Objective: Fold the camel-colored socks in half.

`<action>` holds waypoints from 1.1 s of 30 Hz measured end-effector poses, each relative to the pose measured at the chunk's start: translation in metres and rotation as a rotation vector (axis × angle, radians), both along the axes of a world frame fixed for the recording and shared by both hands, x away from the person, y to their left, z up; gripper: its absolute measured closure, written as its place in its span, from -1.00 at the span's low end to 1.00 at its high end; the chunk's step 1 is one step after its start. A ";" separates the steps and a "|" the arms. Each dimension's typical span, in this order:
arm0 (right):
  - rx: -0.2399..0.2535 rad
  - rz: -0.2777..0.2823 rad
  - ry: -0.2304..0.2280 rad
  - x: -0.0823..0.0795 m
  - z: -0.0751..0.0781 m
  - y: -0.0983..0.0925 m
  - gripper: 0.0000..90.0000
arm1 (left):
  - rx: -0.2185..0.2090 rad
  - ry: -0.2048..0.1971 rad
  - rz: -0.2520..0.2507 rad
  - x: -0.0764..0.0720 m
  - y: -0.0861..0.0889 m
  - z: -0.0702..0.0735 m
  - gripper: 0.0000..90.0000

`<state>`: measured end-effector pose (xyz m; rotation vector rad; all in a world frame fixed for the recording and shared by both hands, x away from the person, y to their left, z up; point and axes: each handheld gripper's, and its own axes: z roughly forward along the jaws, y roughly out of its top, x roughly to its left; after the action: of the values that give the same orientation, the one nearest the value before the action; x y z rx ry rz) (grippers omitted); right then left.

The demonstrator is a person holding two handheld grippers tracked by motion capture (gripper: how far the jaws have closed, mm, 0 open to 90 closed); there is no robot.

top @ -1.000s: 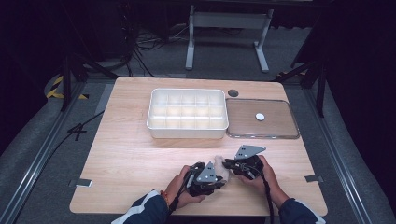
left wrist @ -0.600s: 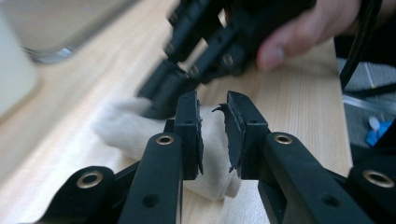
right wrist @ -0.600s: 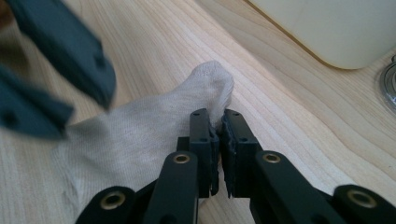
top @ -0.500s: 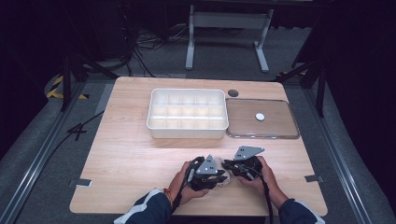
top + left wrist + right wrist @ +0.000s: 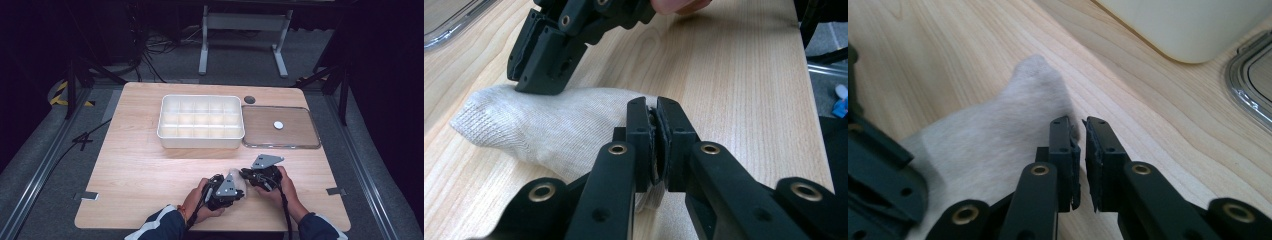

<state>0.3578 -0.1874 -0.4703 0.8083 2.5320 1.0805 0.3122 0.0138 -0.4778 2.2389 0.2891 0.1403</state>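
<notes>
I pinch sock (image 5: 549,127) edge, left gripper (image 5: 657,131) just closed on it; right gripper (image 5: 1079,150) clenched on sock too. Sock at table's (image 5: 140,165) 6 o'clock. Next, I think: lift toward tray (image 5: 201,144), 12 o'clock.

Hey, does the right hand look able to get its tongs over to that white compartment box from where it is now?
Probably yes. The right tongs sit at the sock, and bare table lies between them and the box. They look closed at the sock's edge, so they might drag it along.
</notes>
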 end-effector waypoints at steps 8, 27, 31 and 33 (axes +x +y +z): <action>0.090 -0.025 -0.066 0.001 0.019 -0.009 0.85 | -0.002 0.005 -0.004 0.000 0.000 0.000 0.89; 0.043 0.038 0.022 0.015 0.000 0.017 0.90 | -0.005 0.009 -0.001 0.000 0.000 -0.001 0.89; 0.010 0.002 0.004 0.018 -0.001 0.015 0.88 | -0.004 0.002 -0.006 0.000 -0.001 0.000 0.89; 0.040 -0.007 0.011 0.019 0.000 0.010 0.87 | 0.000 0.003 -0.005 0.000 0.000 0.001 0.88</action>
<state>0.3769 -0.1771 -0.4703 0.8352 2.5217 1.1311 0.3127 0.0139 -0.4771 2.2396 0.2855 0.1339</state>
